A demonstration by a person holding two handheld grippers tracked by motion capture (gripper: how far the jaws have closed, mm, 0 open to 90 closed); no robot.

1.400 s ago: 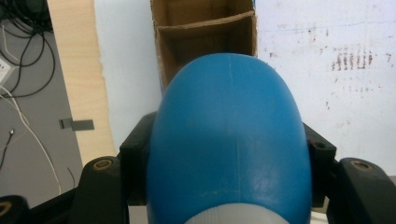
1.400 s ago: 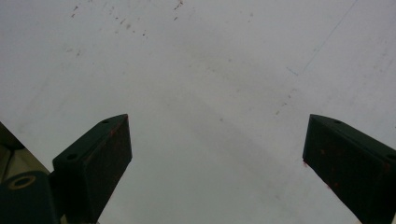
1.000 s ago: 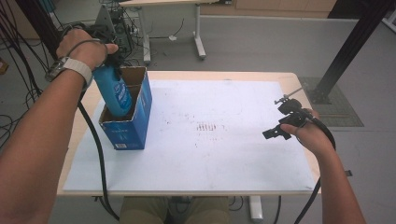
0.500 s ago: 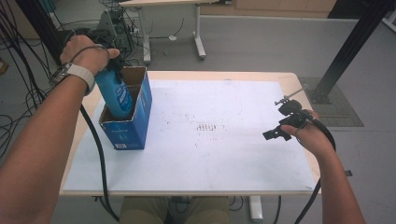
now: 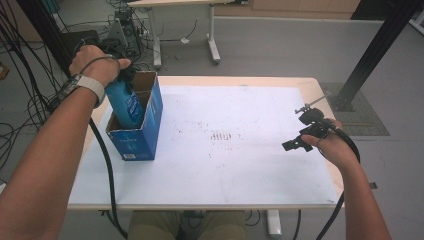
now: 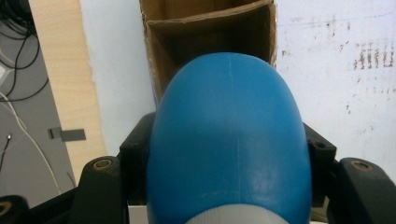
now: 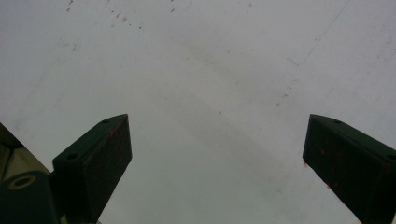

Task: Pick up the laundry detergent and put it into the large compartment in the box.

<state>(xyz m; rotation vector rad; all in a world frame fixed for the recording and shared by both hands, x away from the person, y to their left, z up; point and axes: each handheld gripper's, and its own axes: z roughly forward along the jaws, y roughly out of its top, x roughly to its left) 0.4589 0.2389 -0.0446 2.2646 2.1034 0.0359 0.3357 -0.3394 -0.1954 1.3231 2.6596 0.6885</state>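
Note:
A blue bottle [image 5: 127,104] stands tilted with its lower part inside an open blue cardboard box [image 5: 145,137] at the table's left side. My left gripper [image 5: 121,80], mostly covered by the hand, is shut on the bottle's upper part. In the left gripper view the bottle's rounded blue body [image 6: 229,140] sits between both jaws, and the box's brown inside [image 6: 210,37] opens just beyond it. My right gripper [image 5: 299,131] hovers over the right side of the table, open and holding nothing. Its two black fingers [image 7: 93,158] stand wide apart above the bare white mat [image 7: 215,70].
A white mat [image 5: 225,170] covers the wooden table [image 5: 235,80], with faint red smudges [image 5: 220,136] at its middle. Cables [image 5: 20,100] hang and lie to the left. Another table's legs [image 5: 212,35] stand behind, and a black post [image 5: 372,55] rises at the back right.
My left hand has come down a little and the bottle has sunk deeper into the box. The right gripper has stayed where it was.

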